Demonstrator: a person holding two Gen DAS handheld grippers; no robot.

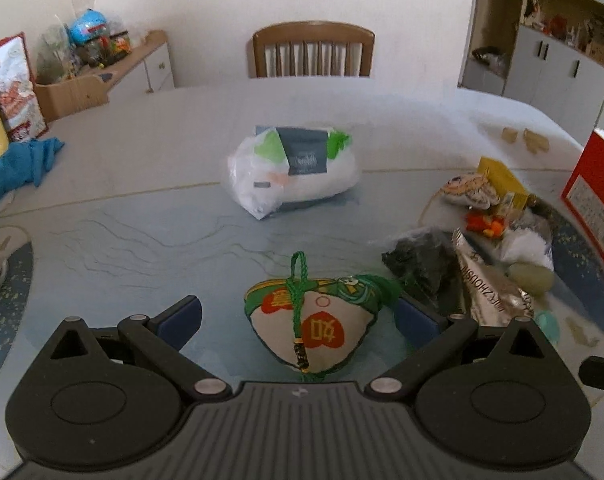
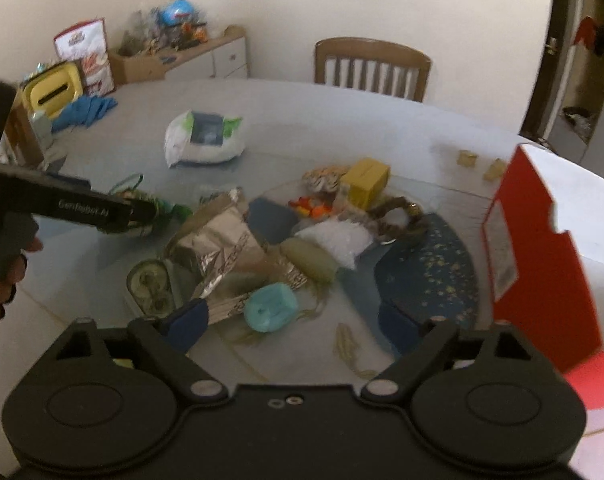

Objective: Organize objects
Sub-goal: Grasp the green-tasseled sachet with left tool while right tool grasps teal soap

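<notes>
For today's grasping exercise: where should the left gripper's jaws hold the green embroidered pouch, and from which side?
Grip the green embroidered pouch across its plump middle, coming from the near side where the left gripper already straddles it, jaws open. The body is soft and wider than tall, probably easy to pinch; the thin cord loop lies flat on the table, so it is harder to catch.

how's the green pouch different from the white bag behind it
The green pouch is stitched cloth with red and orange motifs and a green cord; the white bag is thin plastic with a dark label. The pouch looks smaller than the bag. The pouch sits between the open fingers of the left gripper; the bag lies alone, farther out. Both rest on the table.
</notes>
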